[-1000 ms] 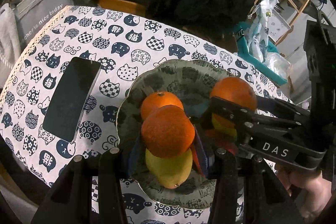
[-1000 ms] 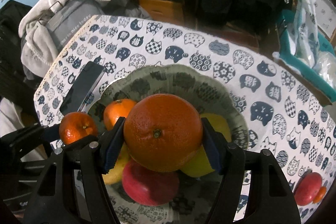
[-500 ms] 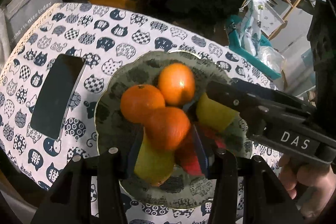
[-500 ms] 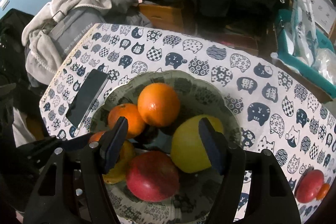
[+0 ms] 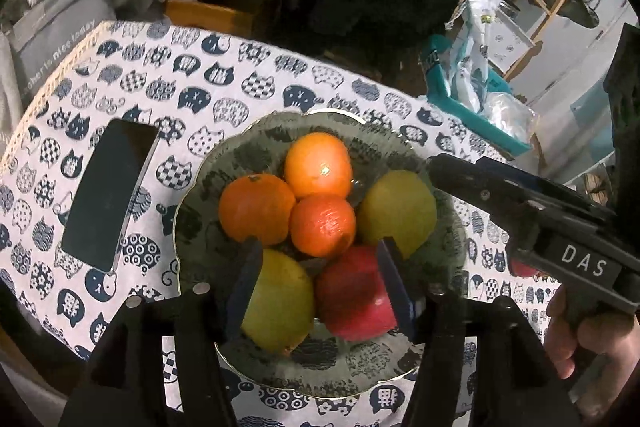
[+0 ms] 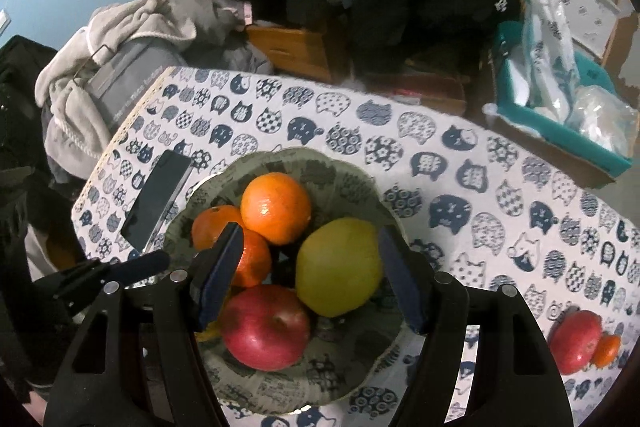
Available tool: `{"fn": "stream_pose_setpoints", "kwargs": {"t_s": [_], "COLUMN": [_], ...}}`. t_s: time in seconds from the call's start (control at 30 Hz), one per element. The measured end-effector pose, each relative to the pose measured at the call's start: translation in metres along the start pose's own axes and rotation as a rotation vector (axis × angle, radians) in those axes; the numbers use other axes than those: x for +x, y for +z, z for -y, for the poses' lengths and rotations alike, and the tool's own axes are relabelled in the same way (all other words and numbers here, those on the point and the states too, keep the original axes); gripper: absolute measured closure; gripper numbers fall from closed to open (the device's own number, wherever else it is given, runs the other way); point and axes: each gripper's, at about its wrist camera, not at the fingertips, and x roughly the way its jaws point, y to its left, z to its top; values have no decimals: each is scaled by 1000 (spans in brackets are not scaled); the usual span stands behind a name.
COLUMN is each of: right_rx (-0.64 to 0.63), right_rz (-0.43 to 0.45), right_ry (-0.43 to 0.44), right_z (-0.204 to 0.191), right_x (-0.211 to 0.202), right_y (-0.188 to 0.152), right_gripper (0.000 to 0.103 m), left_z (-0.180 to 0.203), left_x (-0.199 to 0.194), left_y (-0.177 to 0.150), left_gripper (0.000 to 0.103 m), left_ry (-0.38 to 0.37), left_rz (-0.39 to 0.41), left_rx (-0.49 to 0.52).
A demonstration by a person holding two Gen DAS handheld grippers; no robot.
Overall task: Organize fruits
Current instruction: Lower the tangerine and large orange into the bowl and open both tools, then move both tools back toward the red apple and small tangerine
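- Both tools hang empty over the bowl (image 6: 362, 183): the left gripper (image 5: 316, 291) has its jaws spread wide with nothing between the pads, and the right gripper (image 6: 310, 275) is just as wide and holds nothing
- The bowl carries three oranges (image 5: 318, 165), two yellow-green fruits (image 6: 338, 267) and a red apple (image 6: 266, 325), packed touching one another
- Loose fruit is left on the cloth: a red apple (image 6: 576, 341) with a small orange (image 6: 606, 349) touching it, at about 4 o'clock from the bowl in the right view
- My judgement: fetch that pair next with the right tool, lifting clear of the rim first, then closing on the apple at its widest part
- The pile is full; set new fruit into a low gap so nothing rolls
- Open cloth lies from 12 to 3 o'clock; the phone (image 5: 110, 195) sits near the table edge at 9 o'clock, so keep away there
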Motion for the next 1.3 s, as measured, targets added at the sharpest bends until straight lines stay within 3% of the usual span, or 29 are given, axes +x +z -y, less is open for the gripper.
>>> {"fn": "stream_pose_setpoints", "kwargs": {"t_s": [0.37, 0.5, 0.87, 1.3], "right_rx": [-35, -42, -30, -20], "right_rz": [103, 159, 286, 339], "right_ry": [-55, -74, -102, -152], "right_z": [0, -1, 4, 26], "right_x": [-49, -75, -140, -187], "right_y": [1, 2, -3, -28], "right_gripper": [32, 27, 21, 20], "left_z": [30, 42, 74, 116], "left_x": [-35, -47, -78, -106], "left_y": [3, 4, 2, -4], "left_gripper": [32, 26, 23, 17], "left_ry": [-10, -14, -54, -94], "left_rz": [77, 106, 158, 203], "left_rx": [74, 105, 170, 256]}}
